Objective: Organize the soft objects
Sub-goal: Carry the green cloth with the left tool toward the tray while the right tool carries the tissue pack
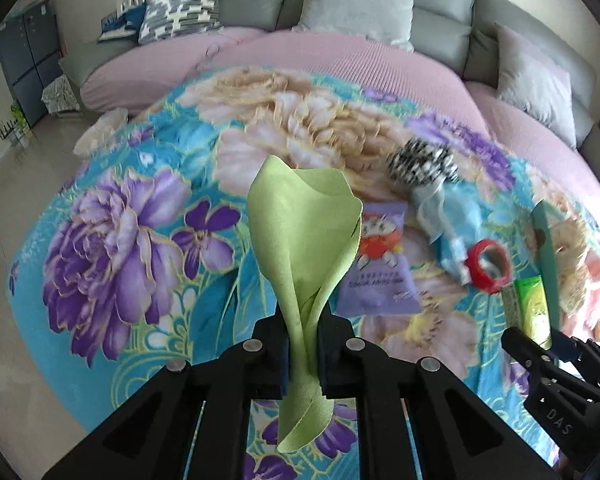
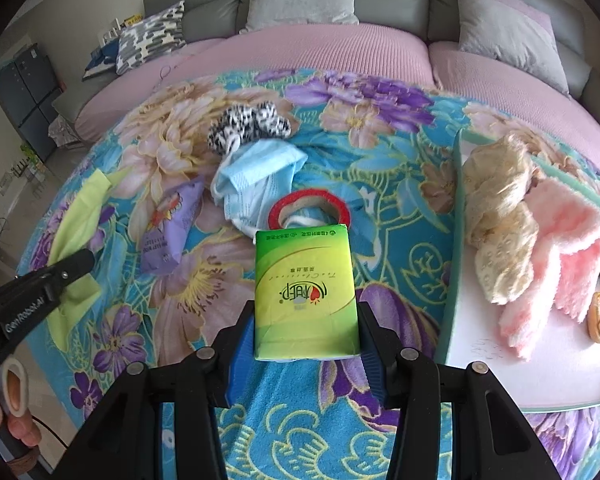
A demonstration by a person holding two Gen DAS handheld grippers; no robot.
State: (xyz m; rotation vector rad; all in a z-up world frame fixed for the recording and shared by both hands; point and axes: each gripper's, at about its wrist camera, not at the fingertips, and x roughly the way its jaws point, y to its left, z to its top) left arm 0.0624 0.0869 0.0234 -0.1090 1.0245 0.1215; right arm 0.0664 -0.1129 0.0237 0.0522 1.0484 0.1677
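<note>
While the left hand-held gripper [image 1: 302,344] is clamped on a green cloth [image 1: 304,240], which is held off the floral blanket [image 1: 132,216], a green tissue pack [image 2: 306,292] is gripped between the jaws of the right hand-held gripper [image 2: 306,340]. Just beyond that pack a red tape roll [image 2: 310,208] and a blue mask [image 2: 256,180] are seen; to its right, a white tray [image 2: 484,344].

The left gripper [image 1: 302,344] is clamped on a light green cloth [image 1: 300,240], which stands up between the fingers and hangs below them over a floral blanket [image 1: 132,216]. To the right lie a purple packet [image 1: 380,264], a blue face mask [image 1: 452,220], a black-and-white fuzzy item [image 1: 420,160] and a red tape roll [image 1: 488,266]. The right gripper [image 1: 556,364] shows at the lower right, by a green tissue pack [image 1: 534,308].
</note>
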